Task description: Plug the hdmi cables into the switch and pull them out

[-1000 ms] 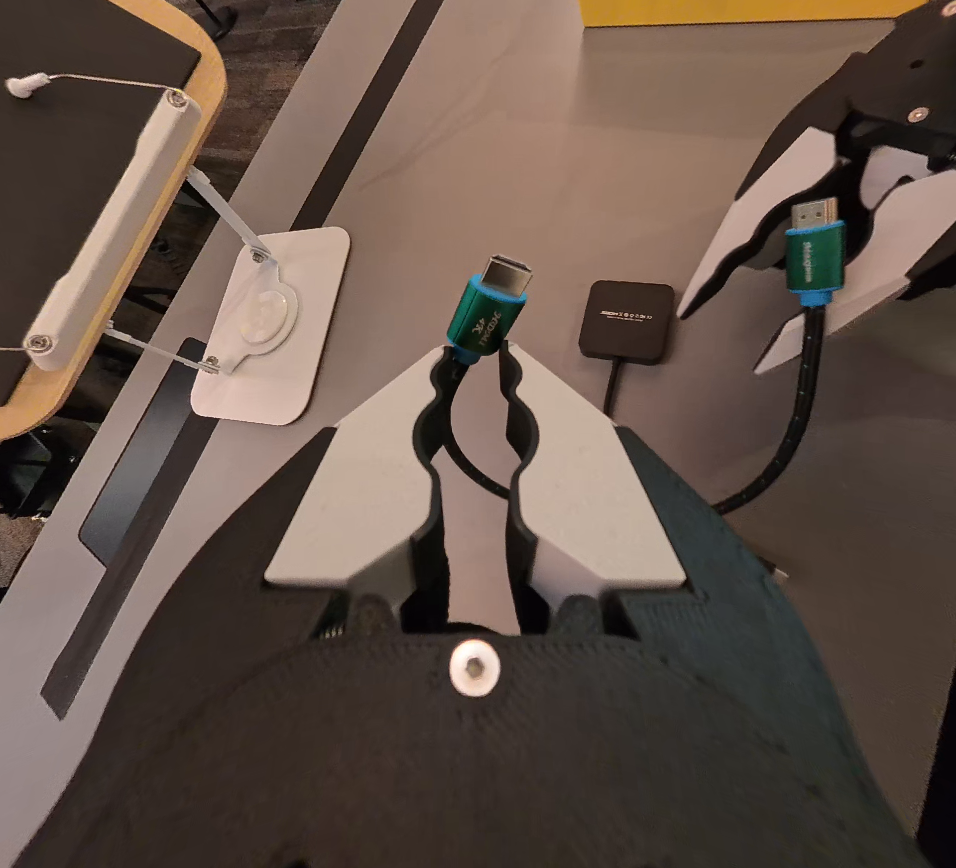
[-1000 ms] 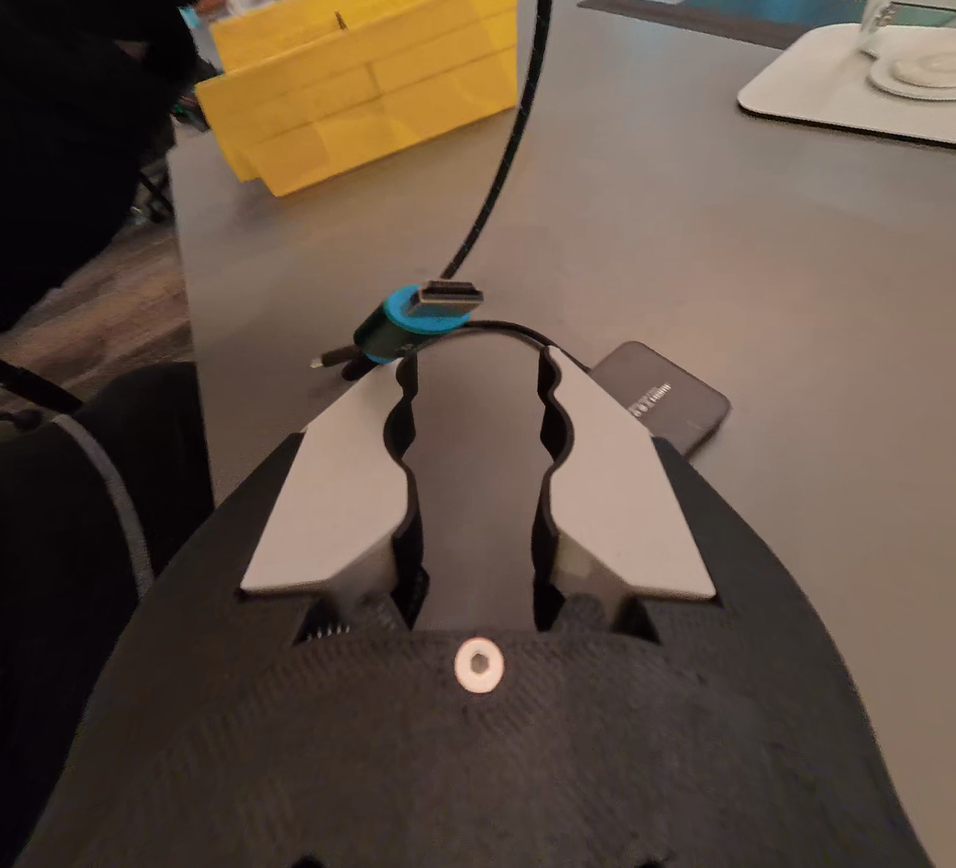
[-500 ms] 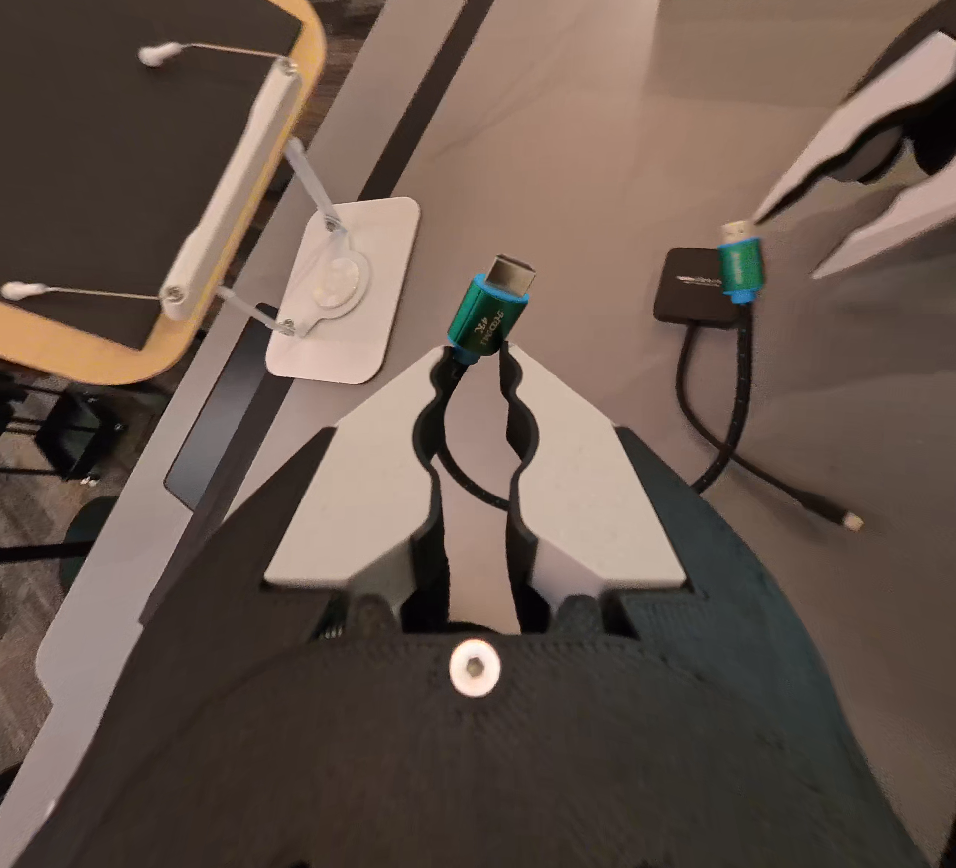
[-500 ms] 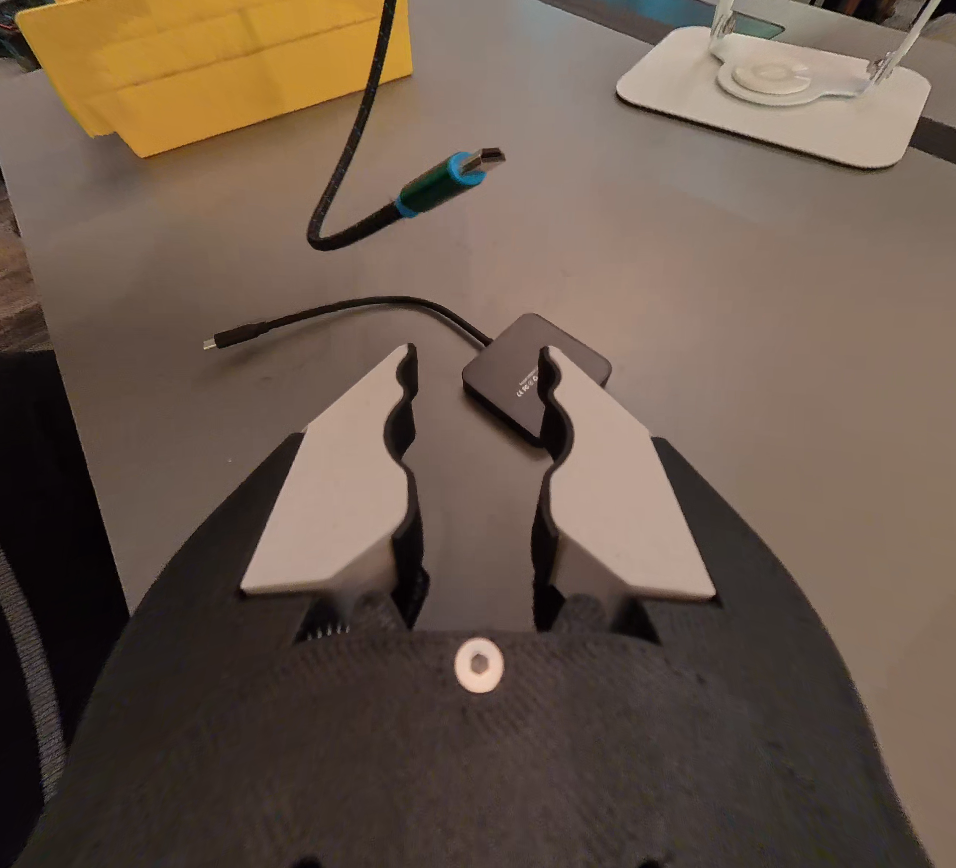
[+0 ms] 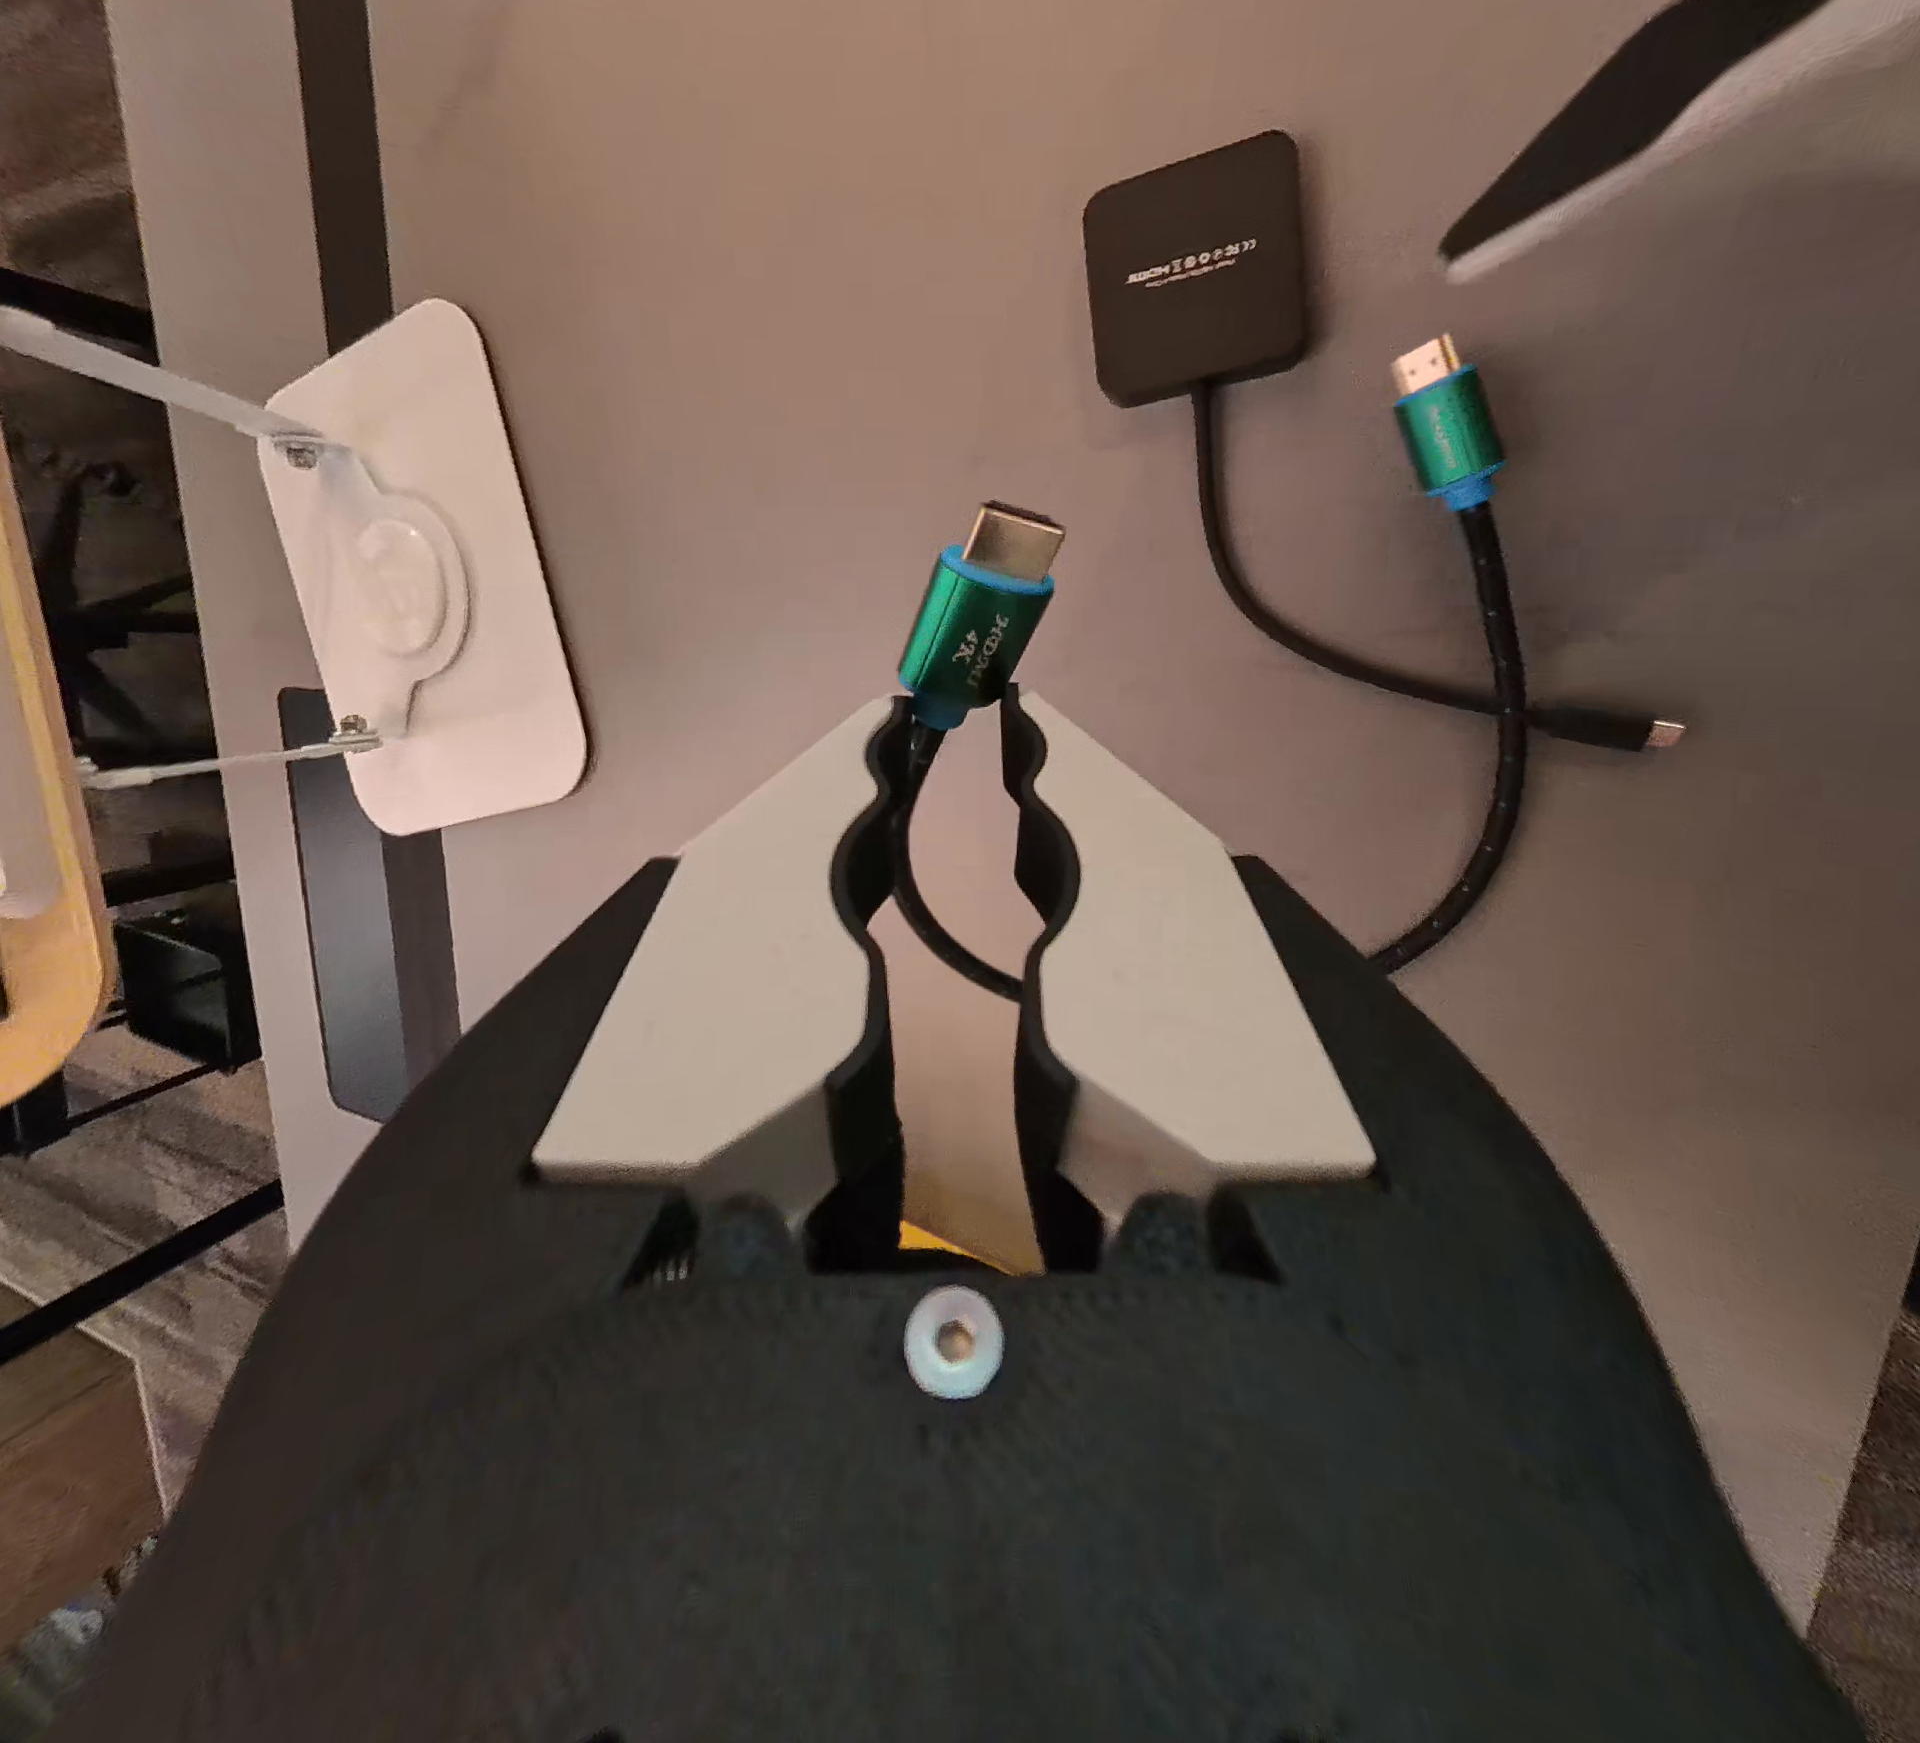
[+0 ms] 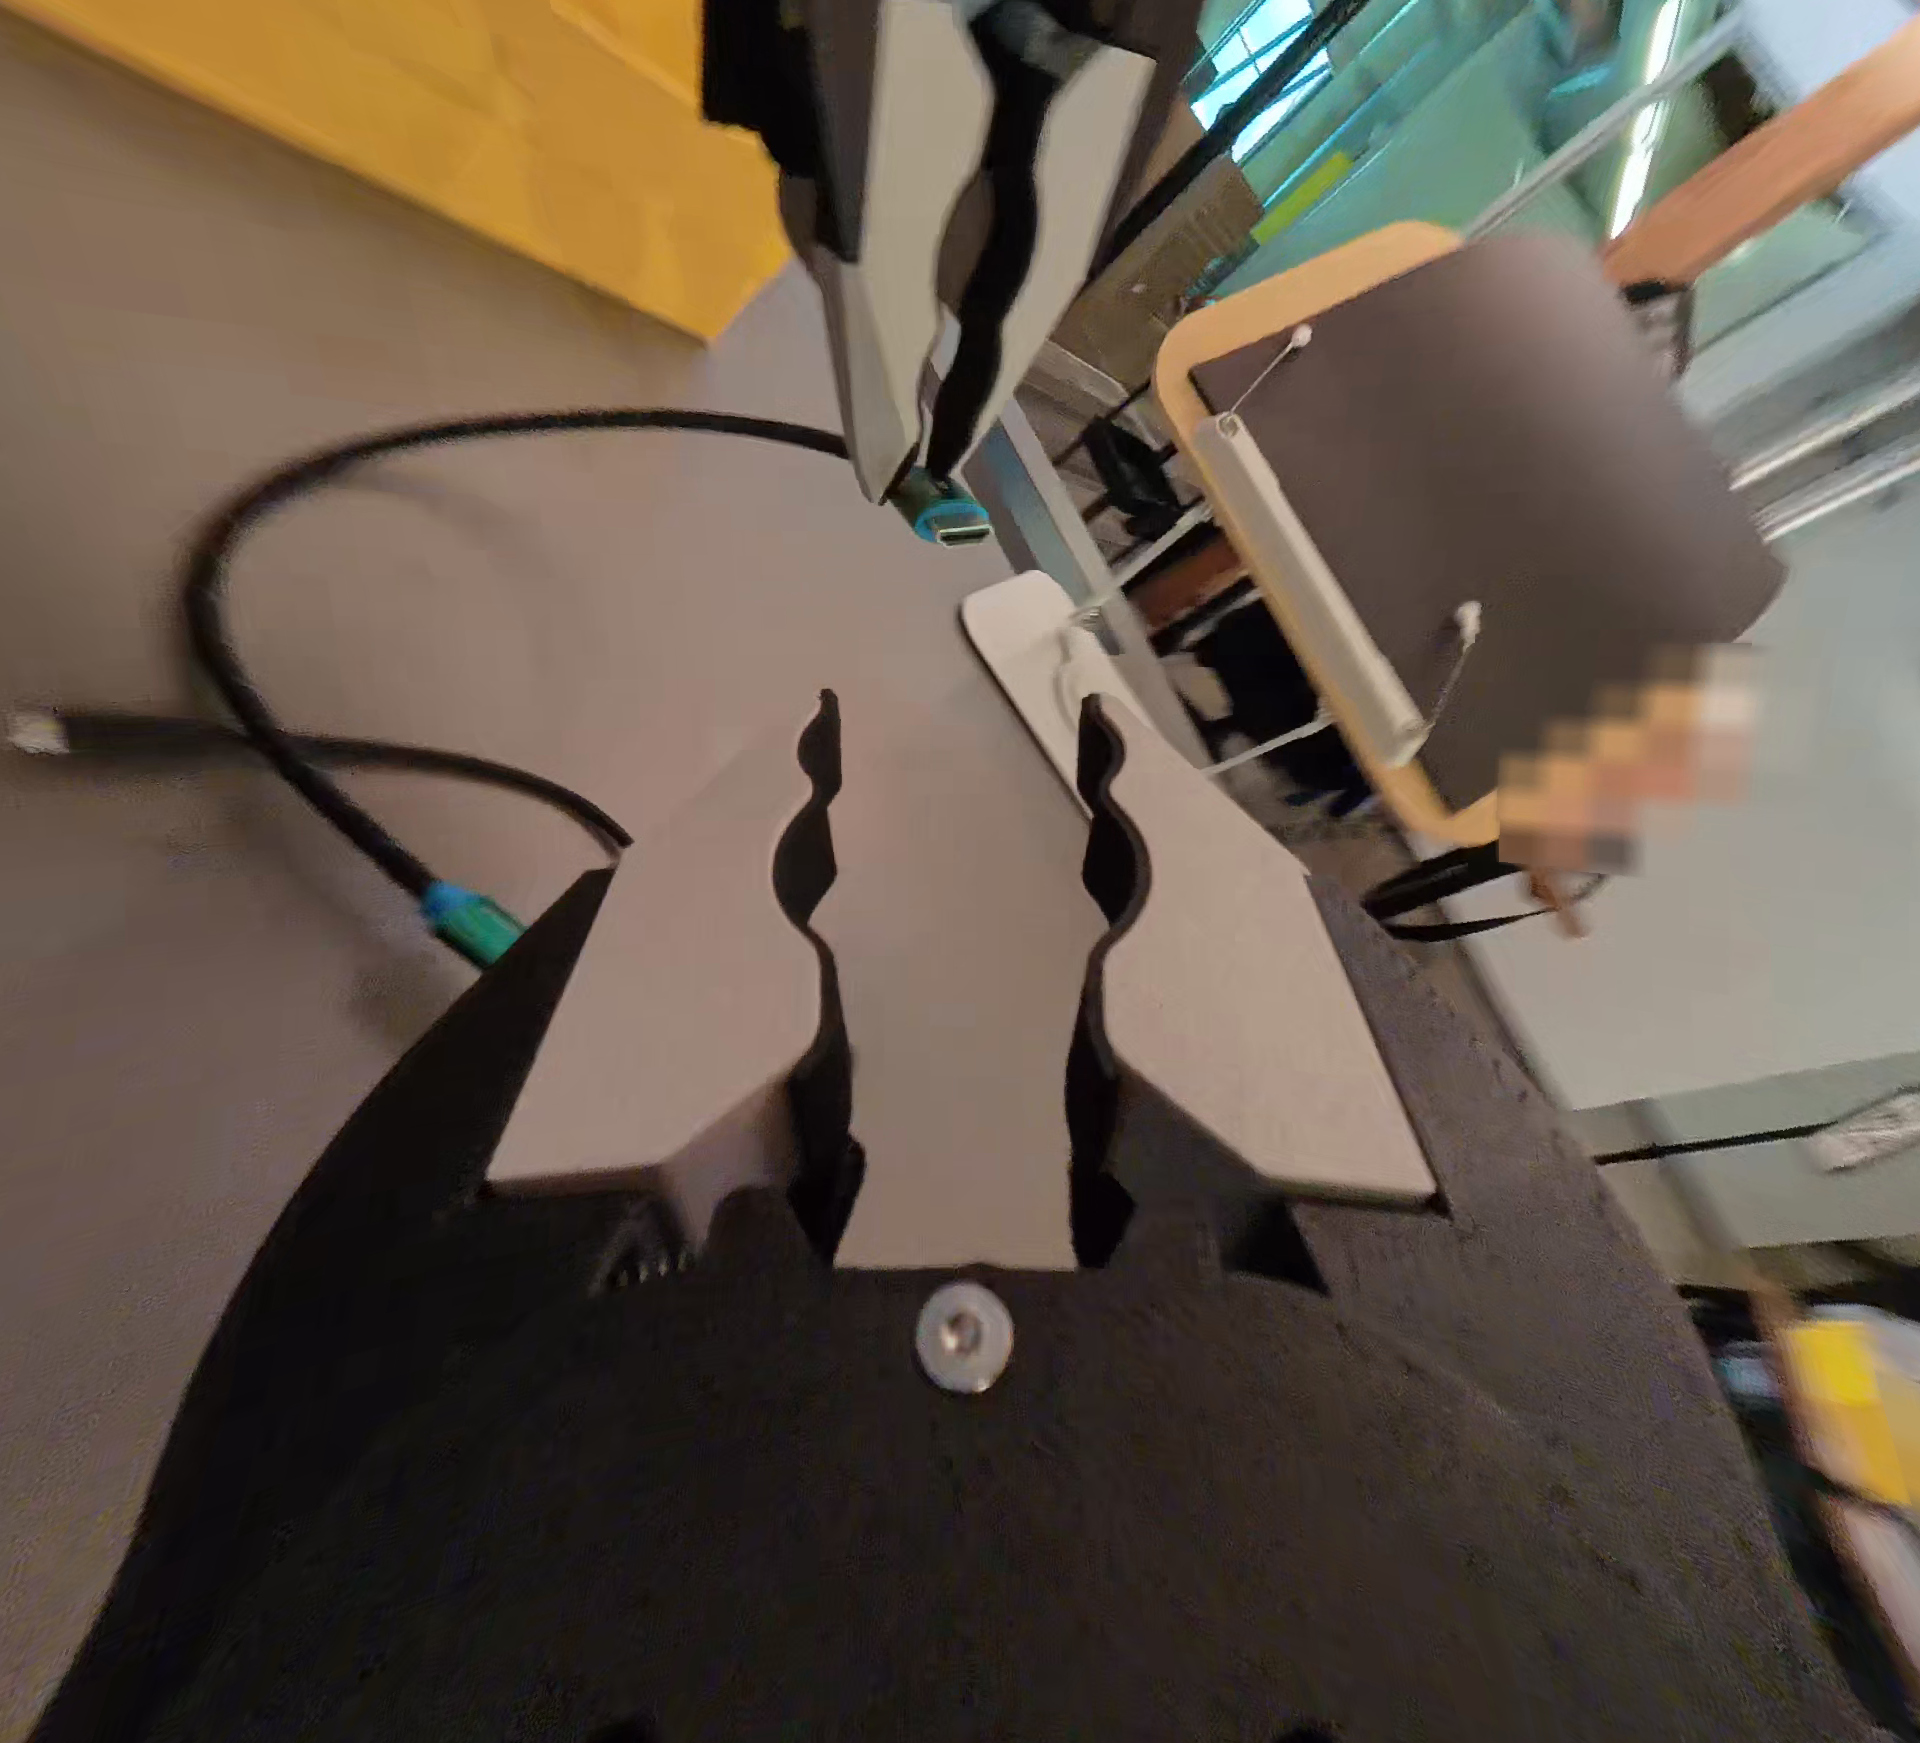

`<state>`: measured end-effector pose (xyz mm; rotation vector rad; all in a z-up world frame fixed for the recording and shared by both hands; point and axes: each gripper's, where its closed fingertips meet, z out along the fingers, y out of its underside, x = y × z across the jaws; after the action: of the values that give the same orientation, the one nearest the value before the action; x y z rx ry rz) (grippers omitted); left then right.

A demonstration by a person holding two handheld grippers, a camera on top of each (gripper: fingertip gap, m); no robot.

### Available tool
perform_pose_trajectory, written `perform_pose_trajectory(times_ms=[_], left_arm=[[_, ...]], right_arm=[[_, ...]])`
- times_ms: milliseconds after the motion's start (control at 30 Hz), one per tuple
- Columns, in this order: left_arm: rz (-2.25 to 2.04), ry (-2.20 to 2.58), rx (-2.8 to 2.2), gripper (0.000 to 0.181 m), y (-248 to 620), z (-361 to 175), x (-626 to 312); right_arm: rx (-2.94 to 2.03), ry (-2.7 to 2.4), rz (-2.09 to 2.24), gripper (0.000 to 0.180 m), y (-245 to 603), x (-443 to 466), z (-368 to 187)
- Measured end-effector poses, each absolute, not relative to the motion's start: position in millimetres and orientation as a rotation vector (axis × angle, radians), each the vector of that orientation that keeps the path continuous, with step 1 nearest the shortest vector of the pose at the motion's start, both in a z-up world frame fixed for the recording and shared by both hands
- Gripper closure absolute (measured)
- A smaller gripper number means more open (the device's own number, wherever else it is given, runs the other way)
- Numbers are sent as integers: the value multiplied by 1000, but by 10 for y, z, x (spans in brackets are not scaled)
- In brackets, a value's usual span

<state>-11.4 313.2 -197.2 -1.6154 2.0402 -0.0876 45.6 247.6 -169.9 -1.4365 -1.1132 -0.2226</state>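
Note:
My left gripper (image 5: 951, 722) is shut on the base of a green HDMI plug (image 5: 977, 628) and holds it above the grey table (image 5: 779, 135). The black square switch (image 5: 1195, 265) lies flat ahead to the right, with nothing plugged in. A second green HDMI plug (image 5: 1444, 436) lies loose on the table just right of the switch. My right gripper (image 6: 956, 706) is open and empty above the table. It also shows in the left wrist view (image 5: 1340, 93) above the switch. The right wrist view shows the left gripper (image 6: 914, 478) with its plug (image 6: 940, 519), and the loose plug (image 6: 473, 924).
The switch's thin black lead ends in a small connector (image 5: 1662, 735) and crosses the braided HDMI cable (image 5: 1496, 706). A white stand base (image 5: 416, 571) sits at the table's left edge. A yellow bin (image 6: 364, 31) stands at the back. A wooden-edged board (image 6: 1455, 550) lies beyond the table.
My right gripper has let go of its HDMI plug, which dropped onto the table beside the switch. The right gripper rose and turned. My left gripper kept its plug and swung over the table.

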Motion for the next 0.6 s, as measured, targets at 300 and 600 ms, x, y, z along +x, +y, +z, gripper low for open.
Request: perform_pose_trajectory(times_ms=[300,600], left_arm=[[-176,2139,-1613,167,3020,-2018,-90],[-316,2204,-1634,171,2963,-2096,-107]], right_arm=[[-1214,-1326,-584,136,2779,125,-1765],[-1024,-1531,-709,155,2904,-89,-1799]])
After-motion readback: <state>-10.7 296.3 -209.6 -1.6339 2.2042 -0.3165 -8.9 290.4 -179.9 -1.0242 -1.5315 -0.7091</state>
